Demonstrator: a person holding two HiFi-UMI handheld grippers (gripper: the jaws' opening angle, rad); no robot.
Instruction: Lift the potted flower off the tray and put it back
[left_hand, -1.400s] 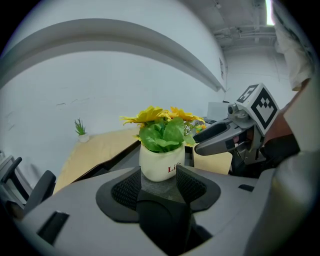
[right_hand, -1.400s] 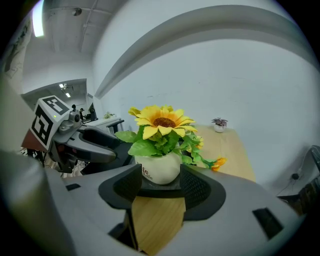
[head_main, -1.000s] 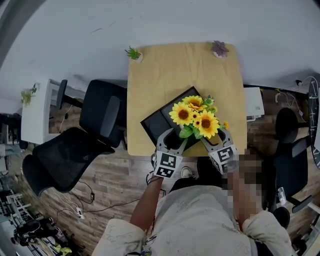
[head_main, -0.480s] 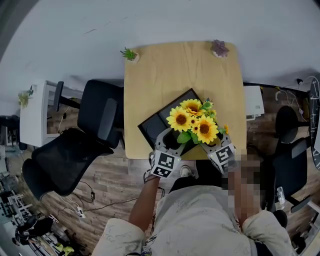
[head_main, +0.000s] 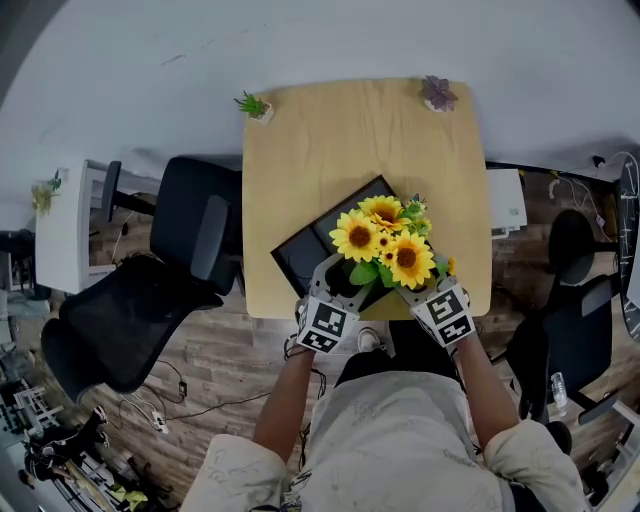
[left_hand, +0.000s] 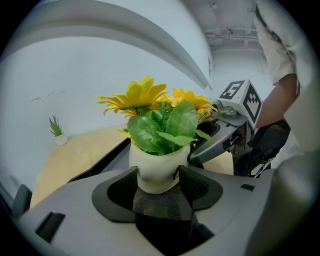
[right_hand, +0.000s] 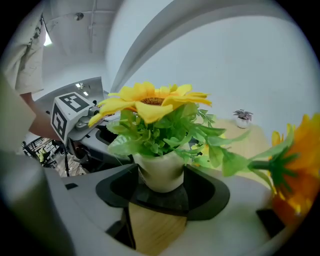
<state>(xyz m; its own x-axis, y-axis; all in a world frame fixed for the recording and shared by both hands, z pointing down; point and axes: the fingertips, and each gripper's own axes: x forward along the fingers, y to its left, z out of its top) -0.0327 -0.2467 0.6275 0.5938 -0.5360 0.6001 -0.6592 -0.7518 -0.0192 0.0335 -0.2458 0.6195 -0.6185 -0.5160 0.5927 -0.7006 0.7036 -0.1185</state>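
A white pot (left_hand: 155, 160) of yellow sunflowers (head_main: 385, 245) stands on the near corner of a black tray (head_main: 310, 245) on the wooden table (head_main: 340, 150). My left gripper (head_main: 348, 280) reaches it from the near left and my right gripper (head_main: 420, 283) from the near right. In the left gripper view the pot sits between the left gripper's (left_hand: 157, 175) dark pads (left_hand: 197, 182); in the right gripper view, the pot (right_hand: 161, 170) sits between the right gripper's (right_hand: 161, 180) pads. Both pairs of jaws have just been opening and stand wide beside the pot's sides.
A small green plant (head_main: 252, 104) and a purple one (head_main: 438, 95) stand at the table's far corners. Black office chairs (head_main: 150, 290) crowd the left side. A white unit (head_main: 507, 205) and another chair (head_main: 570, 330) are on the right. The pot is near the table's front edge.
The head view has shifted a little. Both grippers stay at the pot, and the flowers keep their place on the tray.
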